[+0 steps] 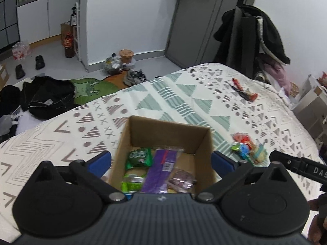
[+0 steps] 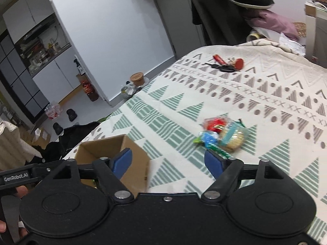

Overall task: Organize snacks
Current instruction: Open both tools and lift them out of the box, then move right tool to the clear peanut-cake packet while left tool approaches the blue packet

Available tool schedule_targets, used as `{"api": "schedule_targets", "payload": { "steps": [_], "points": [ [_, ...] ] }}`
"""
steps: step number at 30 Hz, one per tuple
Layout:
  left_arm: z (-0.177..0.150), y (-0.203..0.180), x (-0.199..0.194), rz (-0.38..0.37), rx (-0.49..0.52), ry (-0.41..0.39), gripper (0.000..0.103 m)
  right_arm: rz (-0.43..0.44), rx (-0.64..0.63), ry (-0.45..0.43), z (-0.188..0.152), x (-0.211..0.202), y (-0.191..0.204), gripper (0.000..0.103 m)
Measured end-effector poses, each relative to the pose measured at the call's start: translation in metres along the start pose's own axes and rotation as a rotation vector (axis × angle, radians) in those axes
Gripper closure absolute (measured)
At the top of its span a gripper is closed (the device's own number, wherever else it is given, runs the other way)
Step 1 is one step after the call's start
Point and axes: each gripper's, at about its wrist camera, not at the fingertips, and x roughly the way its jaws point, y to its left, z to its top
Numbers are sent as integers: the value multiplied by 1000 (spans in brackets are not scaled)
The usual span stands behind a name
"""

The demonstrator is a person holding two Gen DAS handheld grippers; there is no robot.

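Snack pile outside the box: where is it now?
The snack pile lies on the bedspread, right of the cardboard box, just ahead of the open right gripper.

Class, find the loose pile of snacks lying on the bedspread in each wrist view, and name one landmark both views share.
Left wrist view: the snack pile lies right of centre, right of the cardboard box.
Right wrist view: just right of centre, with the box at lower left.
Shared landmark: the keys with red tag farther up the bed.

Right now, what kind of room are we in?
Most likely a bedroom in a small apartment: a bed with a patterned bedspread, coats hung by the door, and shoes on the floor. Kitchen-style cabinets sit beyond.
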Motion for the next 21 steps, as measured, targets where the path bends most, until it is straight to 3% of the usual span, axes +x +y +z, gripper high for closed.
{"api": "schedule_targets", "payload": {
  "steps": [4, 8, 21],
  "points": [
    [0, -17, 0, -1, 16, -13, 0, -18, 28, -9, 2, -4, -17, 21],
    [2, -35, 0, -9, 35, -18, 0, -30, 67, -31, 4, -10, -33, 5],
    [10, -91, 11, -39, 58, -5, 0, -39, 183, -60, 9, -16, -77, 1]
  ]
}}
